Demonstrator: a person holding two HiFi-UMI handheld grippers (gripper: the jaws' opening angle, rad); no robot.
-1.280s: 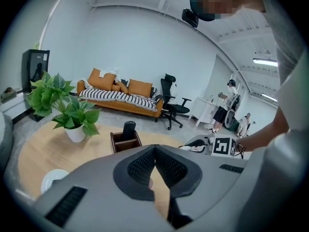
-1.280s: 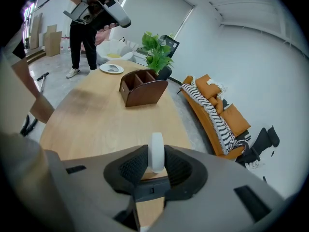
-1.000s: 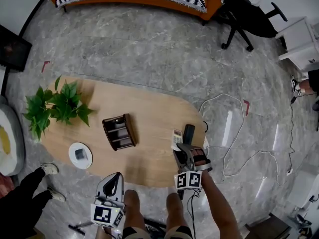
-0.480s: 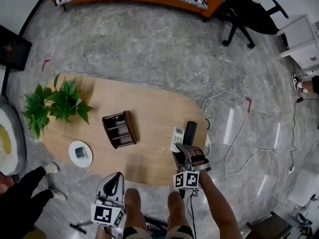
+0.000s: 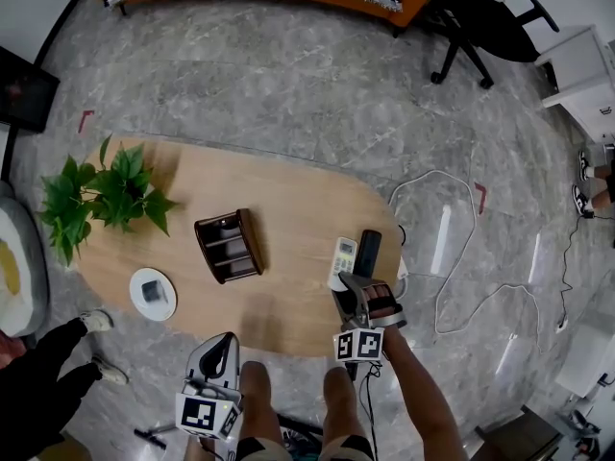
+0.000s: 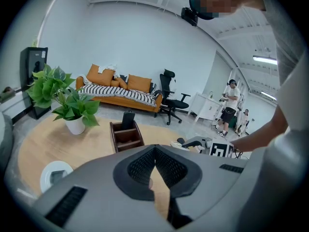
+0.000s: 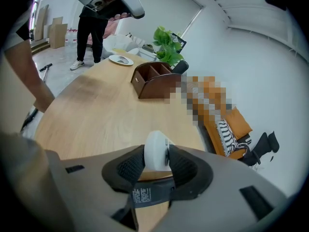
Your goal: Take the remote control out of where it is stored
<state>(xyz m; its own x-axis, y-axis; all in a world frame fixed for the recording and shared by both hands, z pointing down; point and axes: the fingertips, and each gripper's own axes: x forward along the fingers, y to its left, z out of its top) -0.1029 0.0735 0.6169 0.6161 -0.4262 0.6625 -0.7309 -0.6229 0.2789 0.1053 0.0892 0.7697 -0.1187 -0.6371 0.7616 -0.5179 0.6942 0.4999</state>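
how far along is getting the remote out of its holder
Done: the white remote lies on the table beside a black remote, outside the holder. In hand: the right gripper has just been opening its jaws around it. Left: draw the gripper away.

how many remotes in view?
3. White plastic remote between the right tongs, just opened wider; black remote beside it; dark third upright in the brown wooden organizer, possibly hiding more.

place: large open room, part lounge, part office
lounge signs: orange sofa (image 6: 139,83) with striped throw (image 6: 116,92), wooden table (image 5: 288,209), potted plant (image 5: 101,195)
office signs: black office chair (image 6: 168,86), ceiling strip light (image 6: 264,59)
floor (image 5: 288,84): grey, marble-look
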